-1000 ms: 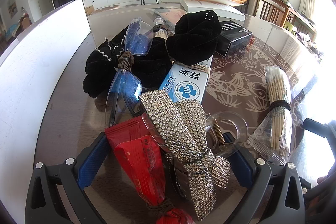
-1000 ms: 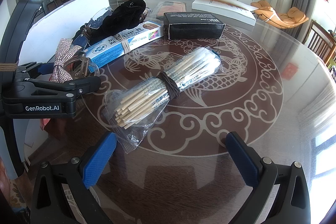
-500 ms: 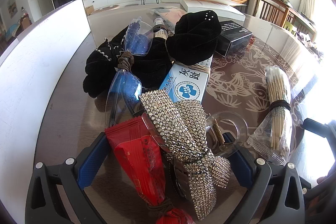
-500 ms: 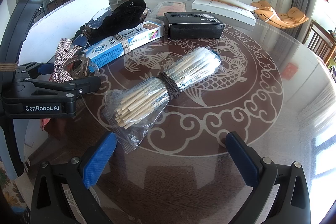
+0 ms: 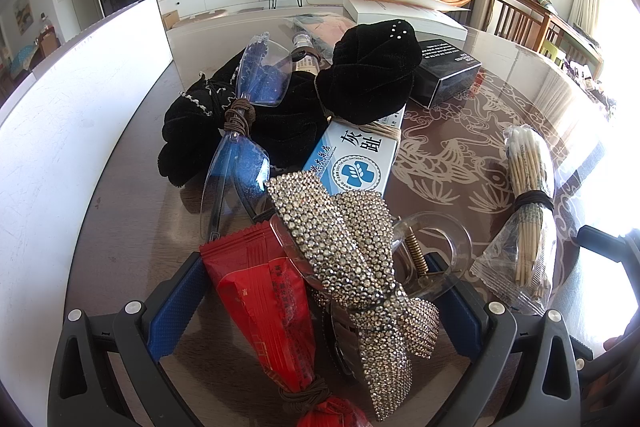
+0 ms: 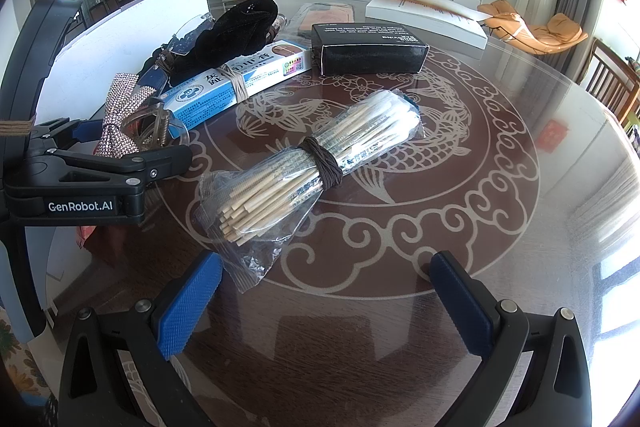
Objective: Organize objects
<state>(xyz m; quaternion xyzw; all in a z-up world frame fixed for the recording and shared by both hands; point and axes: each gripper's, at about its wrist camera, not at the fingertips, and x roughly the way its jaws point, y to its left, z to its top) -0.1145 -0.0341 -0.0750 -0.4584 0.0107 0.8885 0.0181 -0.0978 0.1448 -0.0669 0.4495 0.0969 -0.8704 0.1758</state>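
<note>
My left gripper [image 5: 312,263] stands open on the round patterned table [image 6: 460,187]. Between its blue pads lie a red snack packet [image 5: 260,295] and a rhinestone bow clip [image 5: 348,255] with a clear plastic clasp [image 5: 436,247]. Neither pad visibly presses on them. Beyond are clear blue glasses [image 5: 236,163], black velvet hair pieces [image 5: 372,75] and a blue-white ointment box [image 5: 360,163]. My right gripper [image 6: 320,271] is open and empty, just short of a bagged bundle of cotton swabs [image 6: 316,163] tied with a brown band. The left gripper [image 6: 100,171] shows at the left of the right wrist view.
A black box [image 6: 372,47] lies behind the swabs, with a large white box [image 6: 424,11] at the far edge. A white board [image 5: 80,107] stands along the table's left side. Bare tabletop spreads to the right of the swabs.
</note>
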